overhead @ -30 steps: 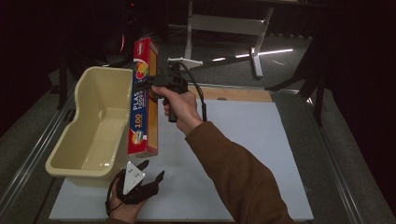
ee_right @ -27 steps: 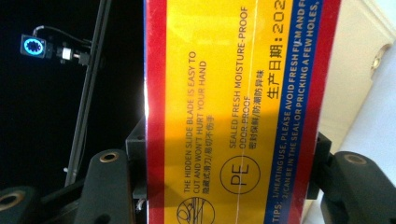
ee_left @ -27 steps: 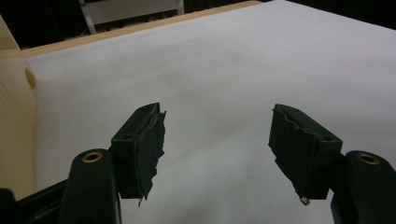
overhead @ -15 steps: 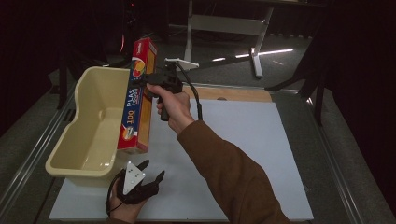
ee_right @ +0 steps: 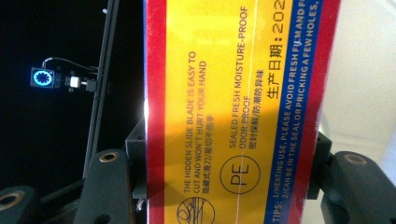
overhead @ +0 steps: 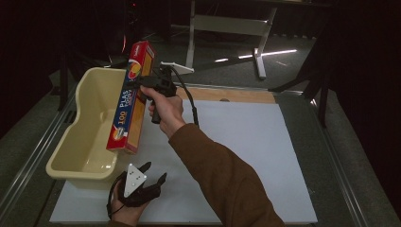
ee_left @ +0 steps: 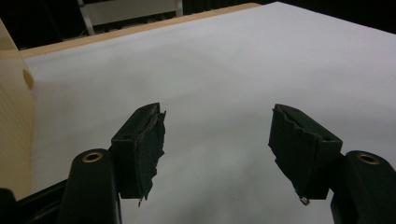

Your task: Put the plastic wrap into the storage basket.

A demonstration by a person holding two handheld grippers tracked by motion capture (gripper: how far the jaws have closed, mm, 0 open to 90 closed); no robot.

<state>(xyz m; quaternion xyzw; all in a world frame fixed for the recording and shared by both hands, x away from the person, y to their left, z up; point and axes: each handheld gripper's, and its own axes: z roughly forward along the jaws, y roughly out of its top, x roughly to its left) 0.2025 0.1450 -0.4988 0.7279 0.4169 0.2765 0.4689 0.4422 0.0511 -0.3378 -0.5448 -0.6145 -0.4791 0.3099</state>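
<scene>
A: How much room is there around the cream tub (overhead: 78, 156)?

B: To its right the white sheet (overhead: 265, 156) lies bare out to its far edge. The tub sits at the sheet's left edge, touching it. The long wrap box (overhead: 131, 97) hangs tilted over the tub's right rim, lower end just above that rim, upper end past the tub's far wall.

A: What do the gripper views add?

B: The right gripper view shows the box's (ee_right: 238, 102) yellow face with its print up close, and a lit ring in the dark beyond. The left gripper view shows the tub's wall (ee_left: 14, 116) at its left and bare sheet ahead.

A: And the grippers?

B: The right gripper (overhead: 147, 84) clamps the box across its width, jaws set wide on both sides. The left gripper (overhead: 153, 176) rests on the sheet just right of the tub's near corner, jaws well apart, nothing between them.
</scene>
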